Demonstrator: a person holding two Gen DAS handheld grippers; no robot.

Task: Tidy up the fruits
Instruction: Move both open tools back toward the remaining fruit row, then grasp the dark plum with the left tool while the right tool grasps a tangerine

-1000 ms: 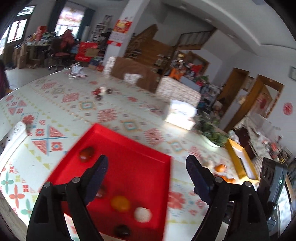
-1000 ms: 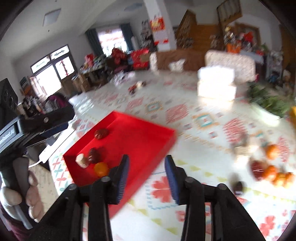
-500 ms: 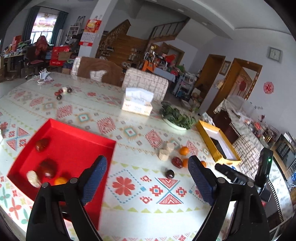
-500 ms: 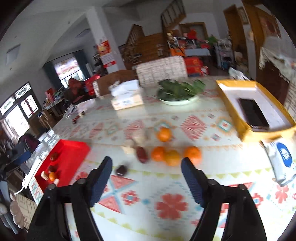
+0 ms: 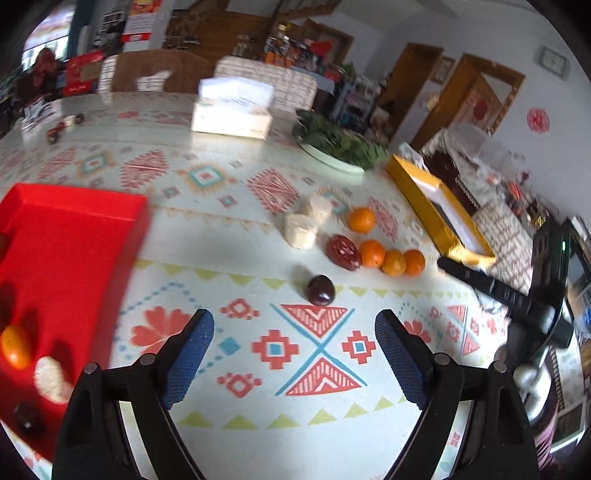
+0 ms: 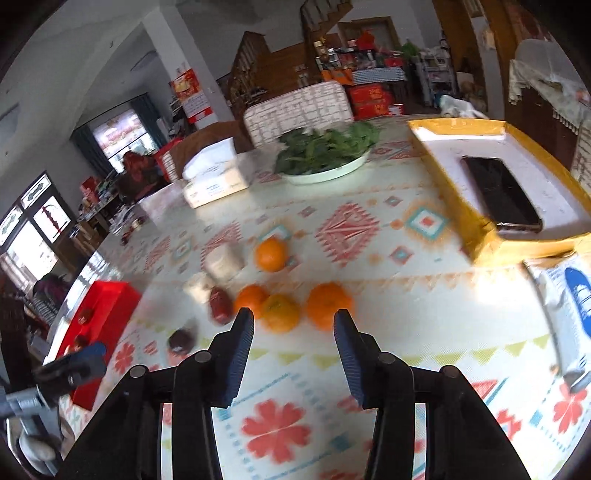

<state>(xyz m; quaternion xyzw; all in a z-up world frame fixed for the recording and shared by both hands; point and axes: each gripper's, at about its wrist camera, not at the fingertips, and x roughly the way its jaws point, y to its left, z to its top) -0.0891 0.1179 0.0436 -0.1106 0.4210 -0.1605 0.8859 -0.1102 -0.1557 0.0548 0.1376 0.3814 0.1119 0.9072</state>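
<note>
Patterned tablecloth (image 5: 221,177) fills my feeds, with 4 small oranges (image 6: 327,304) clustered beside the shallow red plastic tray (image 5: 70,236), while my left gripper (image 5: 293,339) and right gripper (image 6: 293,332) hover spread apart, holding nothing.

White walls (image 6: 122,62), wooden staircase (image 6: 321,14), bright windows (image 6: 40,218), patterned chairs (image 6: 297,110)

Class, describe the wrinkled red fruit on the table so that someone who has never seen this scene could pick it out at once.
Find the red tray on the patterned table, then look right to the loose fruit beside the yellow box. There, three oranges lie in a row; the date touches the row's tray-side end. It alone is oblong, dark red and wrinkled, unlike the smooth, near-black plum lying apart.
</note>
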